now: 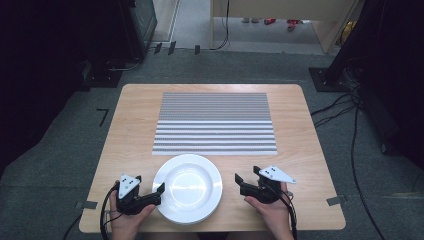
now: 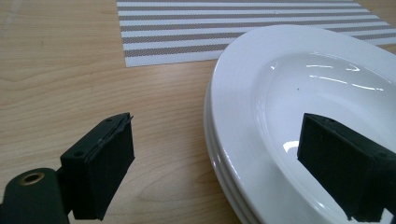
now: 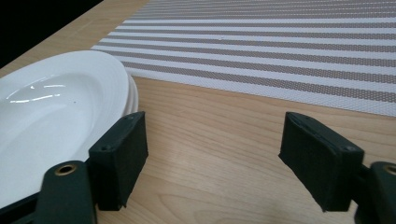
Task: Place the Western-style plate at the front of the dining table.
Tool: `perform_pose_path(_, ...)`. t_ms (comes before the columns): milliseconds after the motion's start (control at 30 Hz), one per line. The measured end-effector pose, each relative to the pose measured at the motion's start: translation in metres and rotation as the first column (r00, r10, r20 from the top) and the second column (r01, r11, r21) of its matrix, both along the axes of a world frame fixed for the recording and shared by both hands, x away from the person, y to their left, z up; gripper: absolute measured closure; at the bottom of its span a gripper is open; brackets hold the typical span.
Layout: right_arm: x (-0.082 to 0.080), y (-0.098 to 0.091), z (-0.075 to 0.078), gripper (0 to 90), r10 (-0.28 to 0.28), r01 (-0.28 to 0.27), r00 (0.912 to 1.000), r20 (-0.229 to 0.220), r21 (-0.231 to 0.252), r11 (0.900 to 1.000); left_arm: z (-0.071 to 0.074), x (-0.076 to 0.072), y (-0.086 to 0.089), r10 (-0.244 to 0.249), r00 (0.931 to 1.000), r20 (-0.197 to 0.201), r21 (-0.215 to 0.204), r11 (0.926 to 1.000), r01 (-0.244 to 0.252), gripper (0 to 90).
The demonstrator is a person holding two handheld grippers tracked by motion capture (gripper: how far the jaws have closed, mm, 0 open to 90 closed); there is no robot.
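Note:
A stack of white plates sits near the table's front edge, just in front of a grey-and-white striped placemat. My left gripper is open at the stack's left rim. In the left gripper view one jaw hangs over the top plate's bowl and the other over bare wood, so the left gripper straddles the rim. My right gripper is open to the right of the plates. In the right gripper view the right gripper has only wood between its jaws, with the plates to its left and the placemat beyond.
The wooden table has bare strips on both sides of the placemat. On the grey floor, cables run along the right. Dark equipment stands at the back left, and pale wooden furniture stands behind the table.

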State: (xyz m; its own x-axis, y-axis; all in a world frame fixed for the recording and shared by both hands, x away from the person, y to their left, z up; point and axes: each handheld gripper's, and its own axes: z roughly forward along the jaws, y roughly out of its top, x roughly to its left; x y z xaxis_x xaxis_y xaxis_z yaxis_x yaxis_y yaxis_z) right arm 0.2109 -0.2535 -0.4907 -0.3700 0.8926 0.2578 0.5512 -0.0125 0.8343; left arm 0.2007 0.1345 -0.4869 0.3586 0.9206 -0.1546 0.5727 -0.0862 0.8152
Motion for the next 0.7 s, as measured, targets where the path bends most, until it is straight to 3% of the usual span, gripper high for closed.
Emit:
perform_pose_path(167,0.001,0.011,0.005,31.6,0.023,-0.023,0.9997,-0.005,0.025,0.9994,-0.001,0.000,-0.002,0.003,0.9999,-0.011,-0.003,1.0000,-0.003,13.8)
perform_pose_path(300,0.004,0.023,0.012,45.6,0.066,-0.065,0.9978,-0.011,0.051,0.9966,-0.001,-0.001,-0.003,-0.002,1.0000,-0.010,0.000,1.0000,0.002,14.5)
perform_pose_path(333,0.004,0.023,0.012,45.6,0.066,-0.065,0.9978,-0.011,0.051,0.9966,-0.001,-0.001,-0.003,-0.002,1.0000,-0.010,0.000,1.0000,0.002,15.0)
perform_pose_path(400,0.008,0.032,0.016,52.7,0.084,-0.079,0.9958,-0.035,0.128,0.9887,-0.001,-0.002,-0.003,-0.006,0.9999,-0.009,-0.002,1.0000,0.006,16.1)
perform_pose_path(433,0.009,0.034,0.016,54.7,0.090,-0.084,0.9953,-0.037,0.136,0.9872,-0.001,-0.002,-0.003,-0.007,1.0000,-0.005,-0.001,1.0000,0.007,17.1)
perform_pose_path(700,0.011,0.046,0.007,61.0,0.125,-0.113,0.9902,-0.062,0.178,0.9776,-0.003,-0.002,-0.002,-0.015,0.9999,-0.002,-0.012,0.9998,0.015,31.3)
